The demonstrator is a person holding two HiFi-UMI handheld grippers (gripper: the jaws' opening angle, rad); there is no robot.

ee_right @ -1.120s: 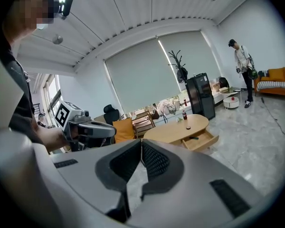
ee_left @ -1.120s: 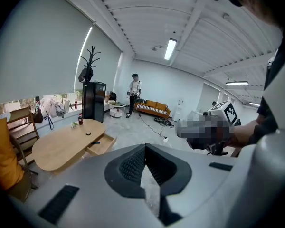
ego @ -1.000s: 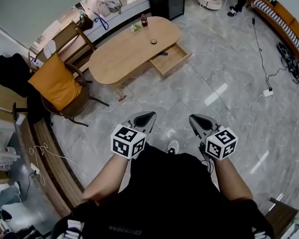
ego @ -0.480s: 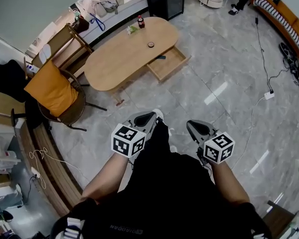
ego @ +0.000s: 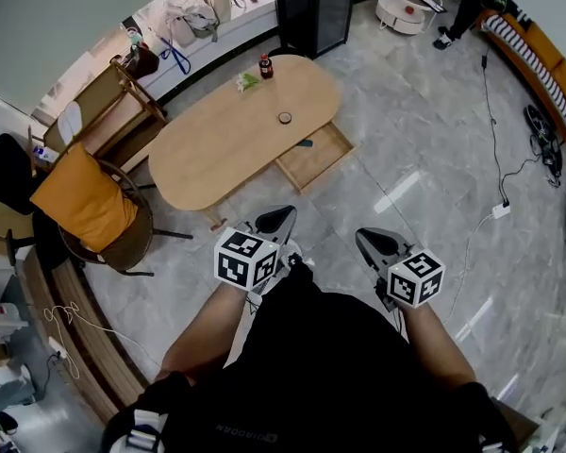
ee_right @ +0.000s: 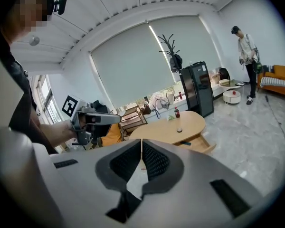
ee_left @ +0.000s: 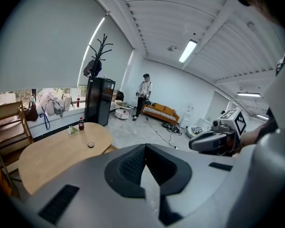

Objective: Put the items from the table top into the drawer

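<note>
Both forearms reach forward from the black-clad torso (ego: 321, 366). The left tongs (ego: 276, 219) and right tongs (ego: 369, 241) are held side by side, apart from each other. Each has its jaws pressed together on nothing, tips aimed toward the tabletop (ego: 217, 144), well short of it.

The oval wooden surface (ego: 217, 149) stands on a grey tiled floor (ego: 406, 121). At its far end a dark bottle (ego: 264, 66) stands upright, with a small green-and-white item (ego: 245, 81) just beside it. A small round dark object (ego: 284, 118) lies nearer the open drawer (ego: 323, 160).
</note>
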